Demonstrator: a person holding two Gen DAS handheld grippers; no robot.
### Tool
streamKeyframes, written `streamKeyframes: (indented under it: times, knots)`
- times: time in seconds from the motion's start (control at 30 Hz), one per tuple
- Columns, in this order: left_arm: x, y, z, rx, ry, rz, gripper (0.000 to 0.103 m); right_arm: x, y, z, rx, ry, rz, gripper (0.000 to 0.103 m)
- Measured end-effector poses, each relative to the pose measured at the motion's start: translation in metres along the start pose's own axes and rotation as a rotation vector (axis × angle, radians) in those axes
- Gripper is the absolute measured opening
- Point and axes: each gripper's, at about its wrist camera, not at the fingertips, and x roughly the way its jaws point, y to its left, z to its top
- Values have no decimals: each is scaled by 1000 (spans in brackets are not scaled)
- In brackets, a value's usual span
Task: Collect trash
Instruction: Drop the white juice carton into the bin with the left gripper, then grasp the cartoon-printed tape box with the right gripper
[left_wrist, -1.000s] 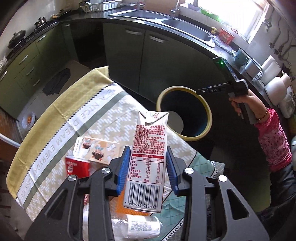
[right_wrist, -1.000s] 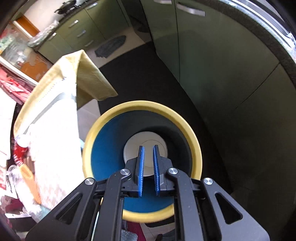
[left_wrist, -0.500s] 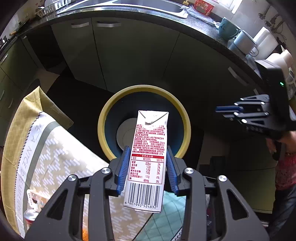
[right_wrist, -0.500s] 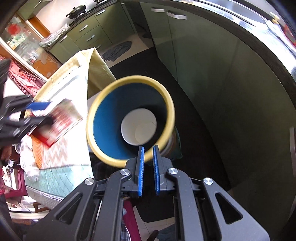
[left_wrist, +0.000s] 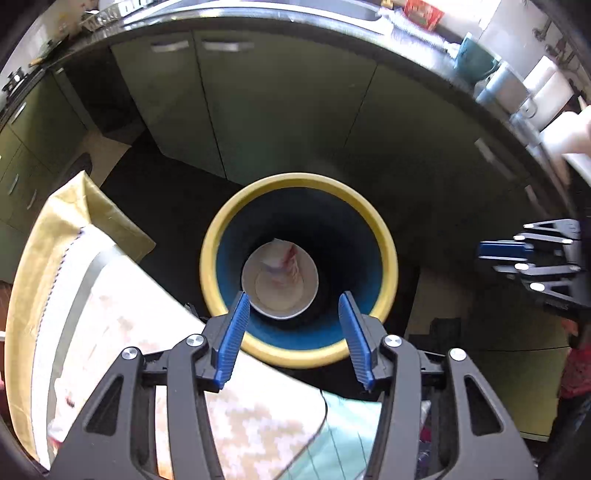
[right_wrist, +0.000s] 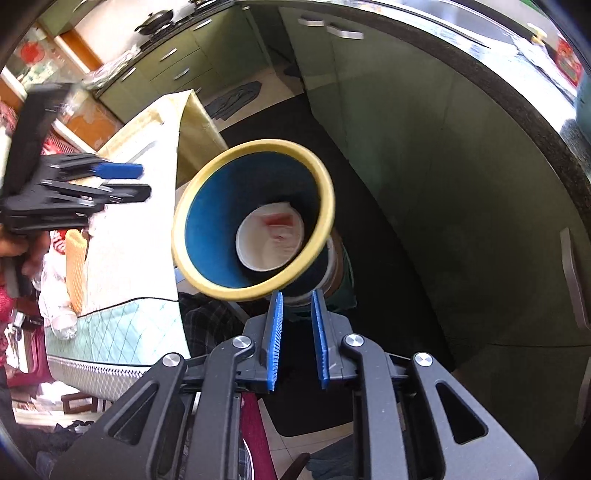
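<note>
Blue ribbed pads line the left gripper (left_wrist: 291, 332), whose jaws now stand wide apart and empty; half a second ago they clamped a red-and-white milk carton (left_wrist: 282, 264). That carton now lies blurred at the bottom of the bin (left_wrist: 299, 184), on its white round floor, in the centre of the left view. The bin is a tall tube, yellow at the rim and dark blue inside. It stands on the floor just beside the near edge of the surface (left_wrist: 122, 325), which wears a pale patterned cloth with a yellow border.

The right gripper (right_wrist: 297, 339) has its jaws a narrow gap apart with nothing between them, a little wider than half a second ago. In the right view it sits low in the frame, just beside the bin's outer wall, and the carton (right_wrist: 275, 225) shows red and white through the tilted rim.

Only the right view shows the left gripper (right_wrist: 118, 181) from the side, at the left edge above the cloth, and an orange foam net (right_wrist: 75, 269) and clear crumpled plastic (right_wrist: 59, 314) on the surface. Only the left view shows the right gripper (left_wrist: 506, 249) at the right edge, and mugs (left_wrist: 476, 59) on the dark counter (left_wrist: 258, 22) at upper right. Smooth green cabinet doors (left_wrist: 280, 103) curve behind the bin.
</note>
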Motion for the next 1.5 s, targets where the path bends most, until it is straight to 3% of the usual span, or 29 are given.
streamKeyframes:
  times: [0.2, 0.37, 0.53, 0.63, 0.73, 0.9, 0.97, 1.07, 1.3, 1.5]
  knots:
    - [-110, 43, -75, -101, -164, 30, 58, 14, 49, 6, -97, 28, 23, 25]
    - [-177, 83, -157, -221, -249, 100, 68, 36, 128, 20, -239, 51, 64, 28]
    - [-204, 114, -229, -334, -250, 151, 71, 58, 235, 41, -400, 93, 142, 28]
    - [-219, 131, -264, -371, -260, 175, 71, 67, 301, 50, -509, 103, 139, 32]
    - [-230, 142, -290, -397, -274, 174, 72, 83, 350, 62, -540, 142, 149, 32]
    - [-229, 151, -314, -410, -273, 161, 72, 115, 396, 92, -593, 141, 60, 32]
    - [-226, 154, -320, -413, -268, 155, 72, 128, 400, 105, -620, 156, 32, 40]
    - [-224, 159, -326, -423, -264, 144, 72, 152, 408, 117, -649, 177, -6, 44]
    - [-220, 178, -341, -467, -257, 131, 72, 190, 421, 126, -700, 250, -13, 47]
    - [-217, 188, -345, -487, -249, 128, 73, 206, 434, 122, -743, 287, -21, 56]
